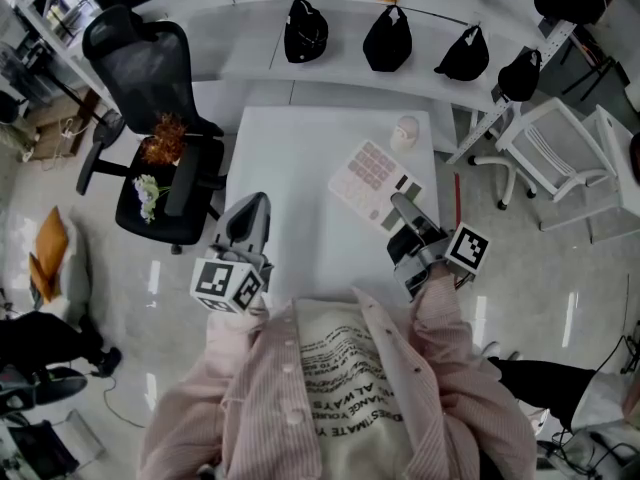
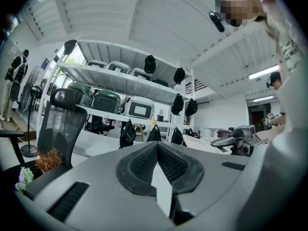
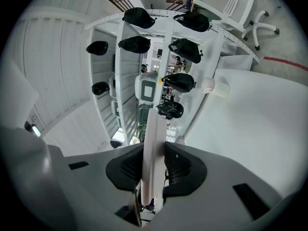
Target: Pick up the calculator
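White desk (image 1: 290, 158) below a shelf hung with black bags (image 1: 387, 38): the grasp on the calculator is made.

The right tool (image 1: 402, 211) is clamped on the near end of the pale pink calculator (image 1: 372, 176). Its own view shows the slab edge-on, pinched between the two dark pads. The rest of the calculator reaches out over the far right part of the desk, and I can't tell whether it is clear of the top. A small white rounded object (image 1: 405, 131) sits just beyond it. The left tool (image 1: 246, 220) hangs at the desk's near left edge, pads pressed together on nothing, near a black office chair (image 1: 150, 88). By my reckoning the grip is done and what is left is a clean lift.
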